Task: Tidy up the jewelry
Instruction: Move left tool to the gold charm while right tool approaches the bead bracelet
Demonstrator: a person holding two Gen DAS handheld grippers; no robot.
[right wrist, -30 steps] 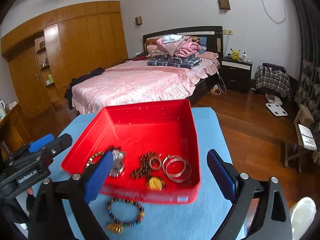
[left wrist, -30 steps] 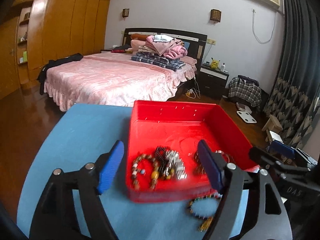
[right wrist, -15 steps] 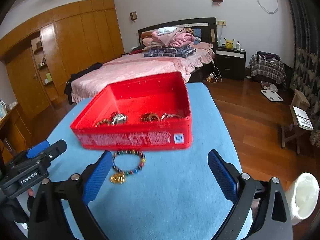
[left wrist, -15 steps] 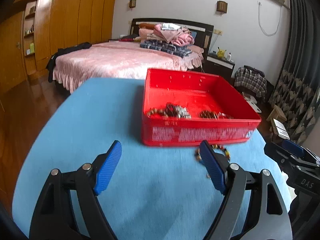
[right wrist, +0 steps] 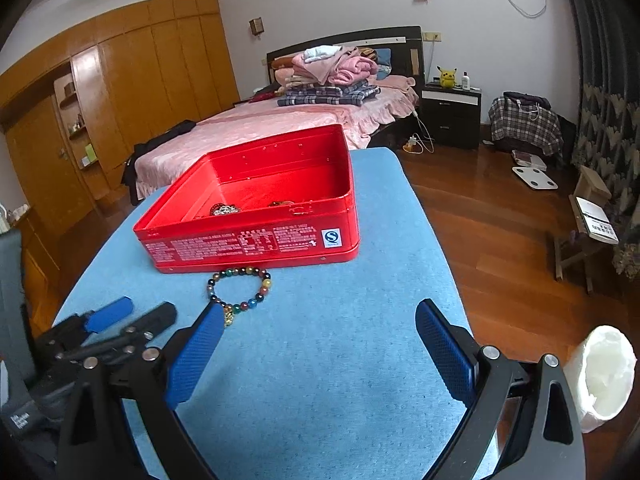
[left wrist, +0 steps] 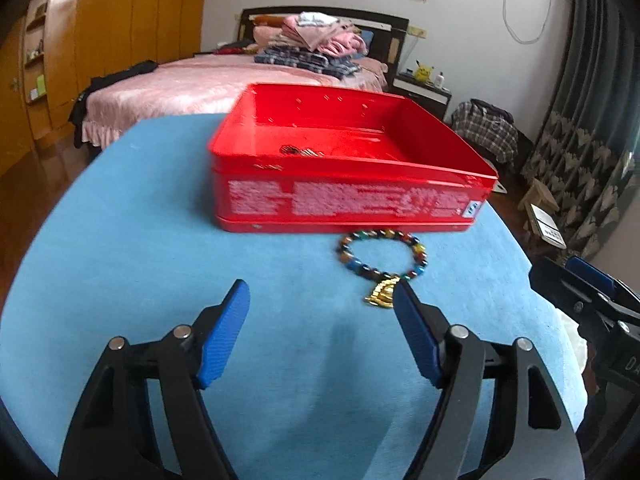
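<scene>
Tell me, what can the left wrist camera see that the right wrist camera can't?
Only the left view shows the bracelet's gold charm unobstructed. Only the right view shows the white-lined bin on the floor and the tin's blue-and-white label sharply. Both show the red tin with jewelry inside, the beaded bracelet on the blue table, and the open left gripper and right gripper.

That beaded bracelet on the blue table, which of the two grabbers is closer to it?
Hard to call; perhaps the left. The bracelet lies before the left gripper, its gold charm beside that gripper's right fingertip. From the right gripper it sits off the left fingertip. Both are open, touching nothing.
</scene>
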